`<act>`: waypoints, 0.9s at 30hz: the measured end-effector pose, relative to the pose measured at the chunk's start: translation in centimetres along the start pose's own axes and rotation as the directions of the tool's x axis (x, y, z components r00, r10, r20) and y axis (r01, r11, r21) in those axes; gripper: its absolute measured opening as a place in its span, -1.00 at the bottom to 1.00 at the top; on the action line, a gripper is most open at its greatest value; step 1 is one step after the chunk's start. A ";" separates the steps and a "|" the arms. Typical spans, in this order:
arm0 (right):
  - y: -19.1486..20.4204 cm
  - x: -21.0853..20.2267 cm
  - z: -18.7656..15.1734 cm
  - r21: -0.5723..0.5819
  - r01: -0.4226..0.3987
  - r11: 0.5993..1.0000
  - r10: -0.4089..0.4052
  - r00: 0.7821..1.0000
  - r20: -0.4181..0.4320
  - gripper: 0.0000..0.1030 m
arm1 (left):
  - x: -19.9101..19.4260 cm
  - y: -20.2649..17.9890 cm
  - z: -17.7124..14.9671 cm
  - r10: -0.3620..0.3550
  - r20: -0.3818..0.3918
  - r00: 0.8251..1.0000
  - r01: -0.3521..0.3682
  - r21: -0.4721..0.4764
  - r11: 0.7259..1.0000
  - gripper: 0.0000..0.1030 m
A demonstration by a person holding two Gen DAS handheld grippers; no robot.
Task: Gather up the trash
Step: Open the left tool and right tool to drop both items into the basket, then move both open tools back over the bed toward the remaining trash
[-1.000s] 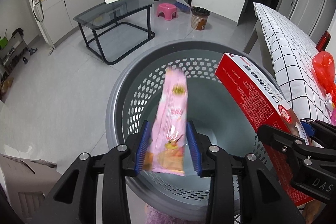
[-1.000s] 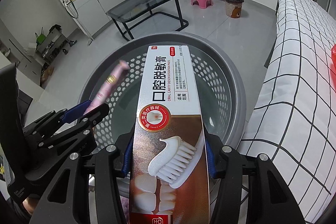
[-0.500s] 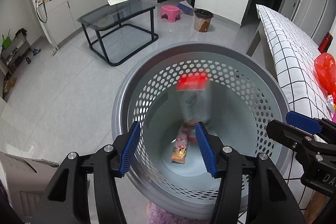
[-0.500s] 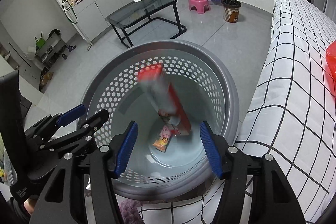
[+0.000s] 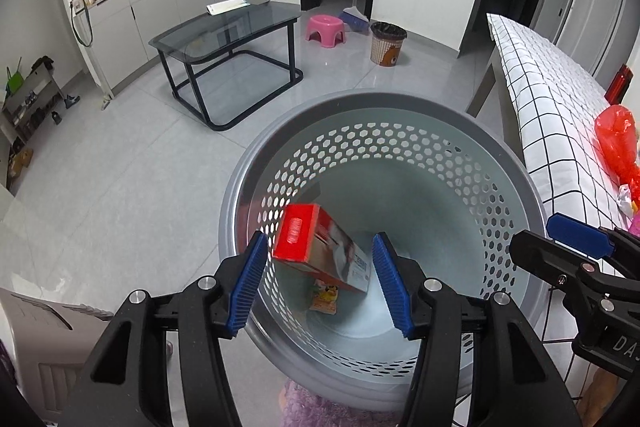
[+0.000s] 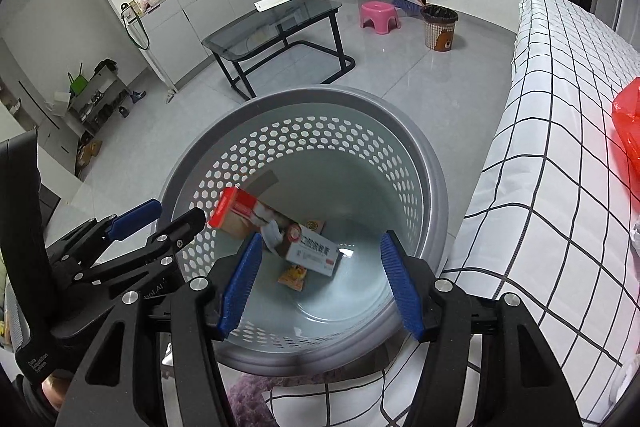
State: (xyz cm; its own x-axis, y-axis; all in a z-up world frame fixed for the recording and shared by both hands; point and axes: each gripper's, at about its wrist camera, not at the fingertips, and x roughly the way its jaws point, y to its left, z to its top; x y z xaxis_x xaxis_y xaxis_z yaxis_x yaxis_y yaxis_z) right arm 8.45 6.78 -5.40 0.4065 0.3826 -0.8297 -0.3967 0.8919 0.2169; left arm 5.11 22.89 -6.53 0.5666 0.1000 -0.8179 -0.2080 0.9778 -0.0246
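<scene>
Toothpaste box (image 5: 320,259) leans on the basket (image 5: 384,107) wall over a snack wrapper (image 5: 325,301); left gripper (image 5: 320,283) hangs above, jaws apart, empty.

Right gripper (image 6: 320,281) likewise gapes empty above the basket's (image 6: 432,167) near rim, both jaws having just widened.

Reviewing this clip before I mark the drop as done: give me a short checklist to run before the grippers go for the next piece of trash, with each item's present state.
1. Left gripper empty, jaws apart: ok.
2. Right gripper empty, jaws apart: ok.
3. Toothpaste box inside the grey basket, leaning on its perforated wall: ok.
4. Snack wrapper on the basket floor, partly under the box: ok.
5. Nothing hanging over the basket rim: ok.
6. Next trash located: cannot tell; a red bag lies on the checked cloth, but whether it is trash is unclear.
</scene>
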 end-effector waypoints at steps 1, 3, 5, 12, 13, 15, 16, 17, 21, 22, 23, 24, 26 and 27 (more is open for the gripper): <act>0.0 -0.2 0.0 0.001 0.001 1.000 -0.001 1.000 0.002 0.15 | -0.1 0.0 0.0 0.000 0.002 1.000 0.000 0.001 1.000 0.05; 0.0 -0.6 -0.1 0.003 0.001 1.000 -0.001 1.000 0.009 0.15 | -0.4 -0.1 0.0 0.000 0.007 1.000 0.000 0.002 1.000 0.05; -0.2 -1.0 -0.2 0.006 0.003 1.000 -0.003 1.000 0.016 0.15 | -0.7 -0.3 0.0 0.001 0.012 1.000 -0.001 0.004 1.000 0.05; -0.9 -2.8 -1.0 0.021 0.022 1.000 -0.023 0.999 0.048 0.15 | -2.1 -1.1 0.0 -0.006 0.036 0.999 0.006 0.018 1.000 0.07; -1.0 -3.1 -1.1 0.024 0.025 0.999 -0.026 0.998 0.053 0.15 | -2.3 -1.3 -0.1 -0.008 0.040 0.999 0.007 0.021 1.000 0.09; -1.4 -3.8 -1.6 0.034 0.032 0.999 -0.034 0.997 0.063 0.15 | -2.6 -1.8 0.0 -0.012 0.047 0.999 0.011 0.029 1.000 0.10; -1.6 -4.1 -1.8 0.040 0.034 0.999 -0.037 0.997 0.068 0.15 | -2.8 -2.1 -0.1 -0.017 0.051 0.999 0.015 0.033 0.999 0.10; -1.9 -4.4 -2.0 0.046 0.037 0.998 -0.041 0.997 0.072 0.15 | -3.0 -2.4 -0.2 -0.022 0.053 0.998 0.020 0.038 0.999 0.10; -3.0 -5.9 -3.1 0.073 0.056 0.996 -0.063 0.994 0.093 0.15 | -3.6 -3.7 -0.5 -0.040 0.060 0.997 0.037 0.059 0.998 0.11; -3.2 -6.4 -3.4 0.078 0.061 0.995 -0.068 0.993 0.097 0.15 | -3.8 -4.2 -0.6 -0.046 0.062 0.997 0.042 0.068 0.997 0.14; -3.6 -6.9 -3.8 0.084 0.068 0.994 -0.076 0.992 0.103 0.15 | -3.9 -4.6 -0.7 -0.049 0.064 0.997 0.045 0.075 0.996 0.18; -3.8 -7.3 -4.0 0.088 0.072 0.994 -0.081 0.991 0.108 0.15 | -4.0 -5.0 -0.7 -0.053 0.066 0.996 0.047 0.081 0.996 0.18; -4.5 -8.3 -4.9 0.107 0.081 0.991 -0.093 0.988 0.122 0.15 | -4.3 -6.0 -0.8 -0.070 0.068 0.995 0.063 0.099 0.993 0.20; -4.9 -8.8 -5.3 0.115 0.085 0.990 -0.099 0.987 0.128 0.15 | -4.5 -6.5 -0.9 -0.077 0.070 0.995 0.070 0.107 0.992 0.21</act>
State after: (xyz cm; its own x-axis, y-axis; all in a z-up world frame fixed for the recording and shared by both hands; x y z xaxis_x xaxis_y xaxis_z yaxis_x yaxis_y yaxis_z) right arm 2.51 -2.23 -1.90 0.5455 0.3198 -0.7747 -0.2639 0.9429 0.2034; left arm 3.24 15.97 -3.22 0.6355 0.0366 -0.7713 -0.0814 0.9965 -0.0198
